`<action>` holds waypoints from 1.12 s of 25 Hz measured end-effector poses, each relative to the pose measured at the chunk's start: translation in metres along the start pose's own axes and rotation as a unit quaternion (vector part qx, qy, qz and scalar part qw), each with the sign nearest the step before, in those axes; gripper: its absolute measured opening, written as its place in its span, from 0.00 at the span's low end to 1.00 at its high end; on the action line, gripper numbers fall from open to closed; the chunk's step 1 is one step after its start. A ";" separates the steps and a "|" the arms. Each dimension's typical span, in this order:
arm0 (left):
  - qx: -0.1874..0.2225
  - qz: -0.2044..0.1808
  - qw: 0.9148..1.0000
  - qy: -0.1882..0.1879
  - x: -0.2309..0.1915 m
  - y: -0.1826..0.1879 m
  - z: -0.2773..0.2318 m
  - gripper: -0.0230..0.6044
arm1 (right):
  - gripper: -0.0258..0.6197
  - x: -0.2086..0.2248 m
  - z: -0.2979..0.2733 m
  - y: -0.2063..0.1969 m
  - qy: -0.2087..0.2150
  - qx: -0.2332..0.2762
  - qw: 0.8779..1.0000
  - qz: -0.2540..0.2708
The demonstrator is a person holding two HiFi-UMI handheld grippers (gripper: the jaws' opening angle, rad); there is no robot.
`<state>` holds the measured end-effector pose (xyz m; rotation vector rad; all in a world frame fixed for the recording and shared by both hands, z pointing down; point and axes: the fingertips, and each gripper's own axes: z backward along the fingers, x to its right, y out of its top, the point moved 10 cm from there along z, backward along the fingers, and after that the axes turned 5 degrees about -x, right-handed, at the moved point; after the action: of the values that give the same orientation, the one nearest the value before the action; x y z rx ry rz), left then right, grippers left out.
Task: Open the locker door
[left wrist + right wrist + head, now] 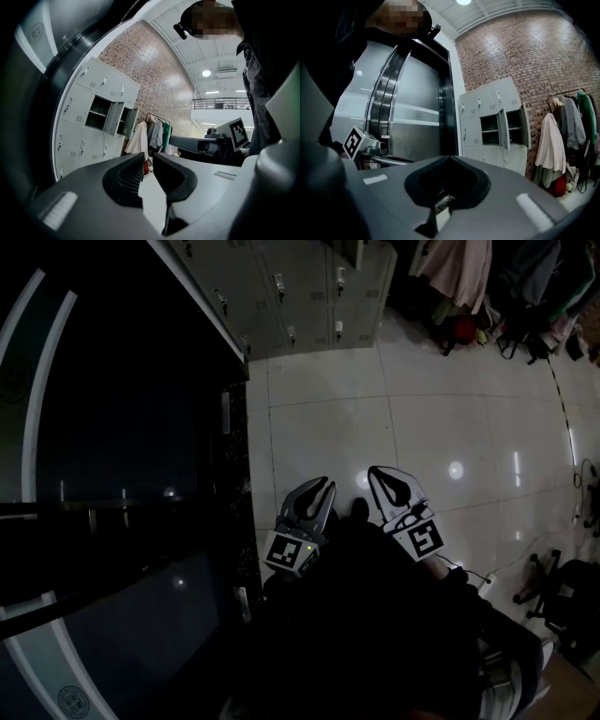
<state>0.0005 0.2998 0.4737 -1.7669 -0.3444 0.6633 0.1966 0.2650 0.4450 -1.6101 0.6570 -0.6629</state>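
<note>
The grey lockers [281,287] stand far ahead against a brick wall. In the left gripper view the lockers [89,126] have two doors [117,118] standing ajar, also seen as open doors [505,129] in the right gripper view. My left gripper [323,486] hangs low over the tiled floor, well short of the lockers; its jaws [148,161] show a narrow gap with nothing in it. My right gripper [375,472] sits beside it, its jaws [450,158] closed tip to tip and empty.
A dark glass and steel door [122,456] fills the left side. A clothes rack with coats [562,136] stands right of the lockers, with bags [459,329] on the floor below. A chair base [553,582] and a cable lie at the right.
</note>
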 end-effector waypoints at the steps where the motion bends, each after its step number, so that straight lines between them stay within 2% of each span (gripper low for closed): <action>1: 0.000 -0.003 1.000 -0.004 0.005 0.000 -0.004 0.12 | 0.04 0.004 0.004 0.002 -0.003 0.004 1.000 0.004; 7: 0.013 -0.017 1.000 -0.021 0.031 0.012 -0.022 0.12 | 0.04 0.023 0.032 0.013 -0.031 0.027 0.999 0.002; 13: 0.012 -0.023 0.999 -0.030 0.037 0.016 -0.030 0.13 | 0.04 0.033 0.034 0.014 -0.027 0.036 0.999 0.004; 20: 0.032 -0.026 0.998 -0.039 0.038 0.023 -0.038 0.12 | 0.04 0.038 0.022 0.014 -0.011 0.036 0.999 -0.001; 28: 0.028 -0.023 0.999 -0.035 0.030 0.023 -0.039 0.12 | 0.04 0.039 0.010 0.017 -0.003 0.031 1.000 -0.001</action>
<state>0.0454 0.2793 0.4512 -1.6802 -0.4080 0.6966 0.2292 0.2408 0.4290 -1.5556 0.6257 -0.6728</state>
